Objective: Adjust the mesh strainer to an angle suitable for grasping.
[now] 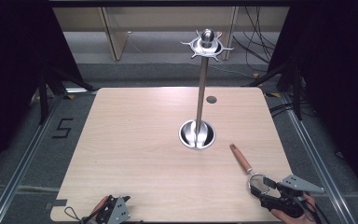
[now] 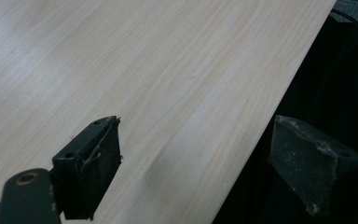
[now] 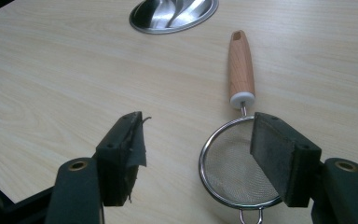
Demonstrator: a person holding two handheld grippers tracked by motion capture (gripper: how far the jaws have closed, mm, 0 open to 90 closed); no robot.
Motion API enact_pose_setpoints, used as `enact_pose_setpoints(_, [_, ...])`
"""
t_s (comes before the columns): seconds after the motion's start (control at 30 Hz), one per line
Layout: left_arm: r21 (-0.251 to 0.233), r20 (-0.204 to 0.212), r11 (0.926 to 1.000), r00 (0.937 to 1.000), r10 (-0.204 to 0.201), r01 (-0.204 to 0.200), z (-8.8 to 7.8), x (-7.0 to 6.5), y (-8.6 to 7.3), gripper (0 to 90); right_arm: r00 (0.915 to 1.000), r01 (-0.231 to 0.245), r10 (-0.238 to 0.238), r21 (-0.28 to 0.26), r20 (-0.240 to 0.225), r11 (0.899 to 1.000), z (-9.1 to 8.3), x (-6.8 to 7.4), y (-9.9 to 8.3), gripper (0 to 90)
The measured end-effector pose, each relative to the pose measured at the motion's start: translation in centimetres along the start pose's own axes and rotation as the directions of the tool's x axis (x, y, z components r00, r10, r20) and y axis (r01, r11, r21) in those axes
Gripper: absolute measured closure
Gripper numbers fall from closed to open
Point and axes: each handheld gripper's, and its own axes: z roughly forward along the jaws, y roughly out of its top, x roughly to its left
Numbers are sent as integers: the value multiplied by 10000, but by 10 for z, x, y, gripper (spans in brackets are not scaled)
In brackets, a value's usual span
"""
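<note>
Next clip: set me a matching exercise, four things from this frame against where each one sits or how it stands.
Things:
1. strainer
2. utensil stand
3. left gripper
4. right gripper

Places or states:
A. upright, its round base on the table's middle
B. at the table's near left edge, jaws open over bare wood
C. lying flat near the right edge, wooden handle pointing away
D. jaws open, one pad over the mesh bowl

Pairs: 1-C, 2-A, 3-B, 4-D
</note>
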Motion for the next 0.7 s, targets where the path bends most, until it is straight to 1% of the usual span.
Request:
enact_pose_setpoints(0.03, [8,24,10000,10000,41,-41,1,1,0,156,10000,60,-60,-13,15,10000,0,-1,0,358])
enact_pose_setpoints(0.07, [-36,-72,10000,10000,-11,10,1,0,0,156,9999,81,-80,-156,84,9998,1,-1,0,358])
enact_pose_setpoints(0.1, [-19,-96,10000,10000,19,-19,1,0,0,156,10000,73,-72,-179,68,9998,1,-1,1,358])
enact_pose_setpoints(0.13, [-15,-65,10000,10000,3,-3,1,0,0,156,9993,357,-354,-273,79,9990,1,-3,1,358])
enact_pose_setpoints(0.17, [-26,-70,10000,10000,-15,15,1,0,0,156,9990,441,-438,-285,110,9986,1,-3,1,358])
enact_pose_setpoints(0.2, [111,-166,9998,9997,178,-176,-1,2,0,156,9989,470,-467,-309,92,9984,2,-3,2,357])
enact_pose_setpoints(0.27, [101,-183,9997,9996,207,-205,-1,2,0,156,9991,429,-427,-264,81,9987,2,-3,2,357])
enact_pose_setpoints(0.3, [72,-146,9999,9998,110,-108,0,1,0,156,9991,429,-428,-164,24,9989,2,-4,2,357])
enact_pose_setpoints(0.33, [72,-146,9999,9998,110,-108,0,1,0,156,9990,448,-448,-137,23,9989,2,-4,3,357])
enact_pose_setpoints(0.37, [70,-166,9999,9998,124,-123,0,1,0,156,9998,194,-194,-111,39,9997,1,-2,3,357])
enact_pose_setpoints(0.4, [71,-166,9999,9998,144,-142,0,2,0,156,9997,248,-248,-135,21,9996,1,-2,3,357])
enact_pose_setpoints(0.43, [60,-61,9999,9999,91,-91,0,1,0,156,9997,248,-248,-135,21,9996,1,-2,3,357])
enact_pose_setpoints(0.47, [-15,-52,10000,10000,48,-48,0,1,0,156,9997,231,-230,-114,36,9997,2,-2,4,357])
enact_pose_setpoints(0.5, [-58,8,10000,10000,11,-11,1,1,-1,156,9984,551,-548,-243,120,9982,4,-4,4,357])
enact_pose_setpoints(0.53, [-53,-38,10000,10000,33,-33,1,1,-1,156,9999,112,-112,-138,10,9998,3,0,5,357])
enact_pose_setpoints(0.57, [-73,-58,10000,10000,0,0,1,0,-1,156,9994,335,-334,-86,92,9994,4,-2,6,357])
enact_pose_setpoints(0.6, [-76,8,10000,10000,37,-37,1,1,0,156,9997,255,-255,-46,65,9997,4,-1,7,357])
enact_pose_setpoints(0.63, [-74,-27,10000,10000,7,-8,1,0,-1,156,9979,630,-627,-169,145,9979,7,-3,9,357])
enact_pose_setpoints(0.67, [-59,12,10000,10000,47,-47,1,1,0,156,9964,829,-827,-112,196,9965,8,-2,13,357])
enact_pose_setpoints(0.7, [15,-23,10000,10000,77,-76,1,1,-1,156,9964,829,-827,-112,196,9965,8,-2,13,357])
